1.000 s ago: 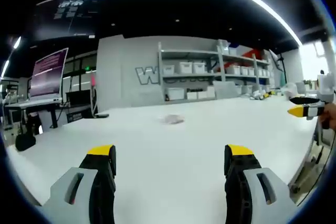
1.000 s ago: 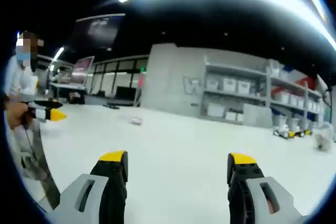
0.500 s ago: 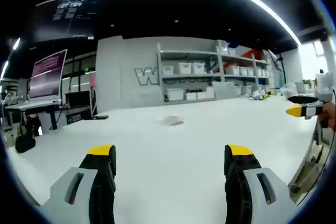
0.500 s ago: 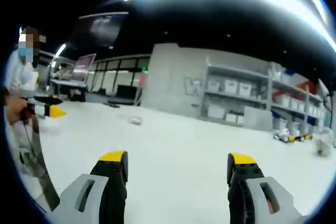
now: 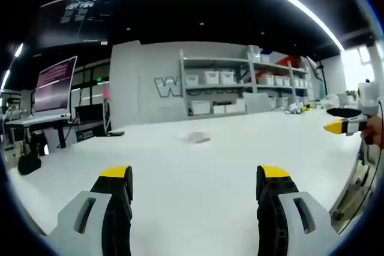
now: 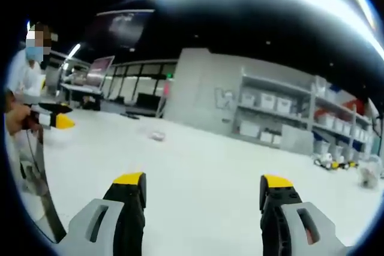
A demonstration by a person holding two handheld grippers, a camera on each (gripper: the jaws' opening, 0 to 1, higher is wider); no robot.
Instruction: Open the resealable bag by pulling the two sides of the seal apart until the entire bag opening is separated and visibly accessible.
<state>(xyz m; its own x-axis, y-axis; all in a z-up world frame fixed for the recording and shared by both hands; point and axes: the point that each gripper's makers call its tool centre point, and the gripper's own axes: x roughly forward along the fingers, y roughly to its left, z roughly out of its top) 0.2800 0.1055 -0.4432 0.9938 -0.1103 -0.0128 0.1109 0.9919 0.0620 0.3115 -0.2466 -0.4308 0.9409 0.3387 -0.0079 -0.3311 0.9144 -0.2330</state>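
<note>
**Both hand-held grippers released, bag far out on the counter**

Left to right in the left gripper view: the left hand-held gripper (image 5: 195, 178) hangs above the white counter (image 5: 192, 208), jaws spread wide with nothing between them. Beyond it, near the middle of the counter, lies the resealable bag (image 5: 196, 138) — small, pale and too distant to show its seal or which way its mouth faces. At the right edge the other gripper's yellow tip comes into sight, held in a person's hand.

In the right gripper view the bag (image 6: 157, 136) sits left of centre, well apart from the right hand-held gripper (image 6: 202, 179), whose jaws also stand wide apart and empty.

Judging by its flat, crumpled look, the bag is likely thin, soft film — light enough to slide or lift off the counter when tugged, and slippery between the jaws. The sensible hold is at the top lips just above the seal, one lip per gripper, each pinched firmly before pulling the two sides apart.
</note>
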